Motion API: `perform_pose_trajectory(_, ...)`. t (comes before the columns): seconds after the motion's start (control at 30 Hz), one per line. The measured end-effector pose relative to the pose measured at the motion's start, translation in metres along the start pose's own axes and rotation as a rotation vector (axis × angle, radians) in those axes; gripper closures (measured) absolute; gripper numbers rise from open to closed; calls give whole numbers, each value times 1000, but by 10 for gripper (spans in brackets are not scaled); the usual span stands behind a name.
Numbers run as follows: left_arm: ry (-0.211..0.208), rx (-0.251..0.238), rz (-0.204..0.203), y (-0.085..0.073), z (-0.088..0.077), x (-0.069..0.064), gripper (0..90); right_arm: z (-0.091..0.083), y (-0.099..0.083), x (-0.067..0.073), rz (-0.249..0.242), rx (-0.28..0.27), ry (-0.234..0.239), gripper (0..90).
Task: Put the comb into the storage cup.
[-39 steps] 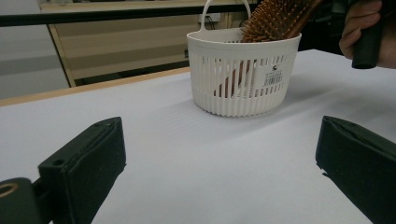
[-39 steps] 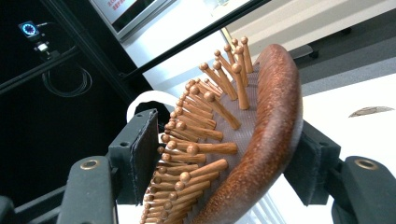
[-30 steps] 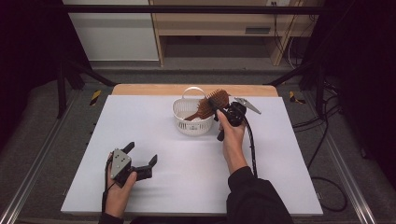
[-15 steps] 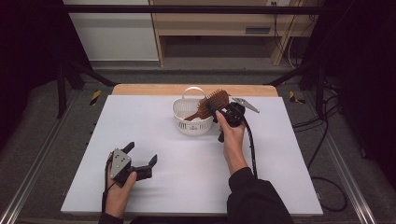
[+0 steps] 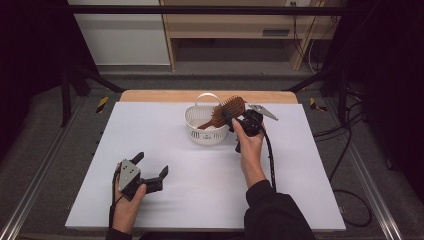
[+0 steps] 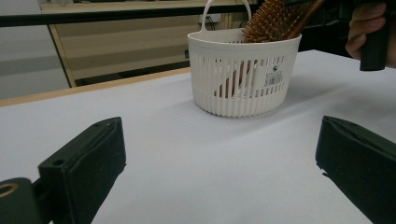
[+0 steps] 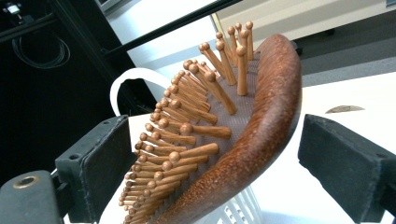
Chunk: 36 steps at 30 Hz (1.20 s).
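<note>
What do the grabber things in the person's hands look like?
Both are black. The left gripper has two chunky black jaws and a grey three-cornered plate on top. The right gripper also has that plate, plus a black cable trailing back along a dark sleeve.

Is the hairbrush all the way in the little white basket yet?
Nearly. The hairbrush already has its handle down inside the white basket, with its bristle head poking over the rim. The right gripper sits open around that head. The left gripper rests open on the table. Left: pulling away.
</note>
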<state>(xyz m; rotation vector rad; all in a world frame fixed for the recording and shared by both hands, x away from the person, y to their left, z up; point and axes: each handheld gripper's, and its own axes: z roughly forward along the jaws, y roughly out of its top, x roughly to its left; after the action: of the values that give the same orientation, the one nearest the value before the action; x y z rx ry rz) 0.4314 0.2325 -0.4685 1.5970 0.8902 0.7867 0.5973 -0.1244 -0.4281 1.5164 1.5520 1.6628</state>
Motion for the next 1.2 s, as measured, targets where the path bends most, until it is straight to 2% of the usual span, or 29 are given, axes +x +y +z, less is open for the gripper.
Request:
perform_pose_trajectory(0.13, 0, 0, 0, 0, 0, 0, 15, -1, 1, -1, -19, -2, -6, 87)
perform_pose_trajectory(0.53, 0, 1, -1, 0, 0, 0, 15, -3, 2, 0, -32, 6, -24, 41)
perform_pose_trajectory(1.2, 3, -2, -2, 0, 0, 1, 16, -14, 10, 2, -50, -38, -33, 45)
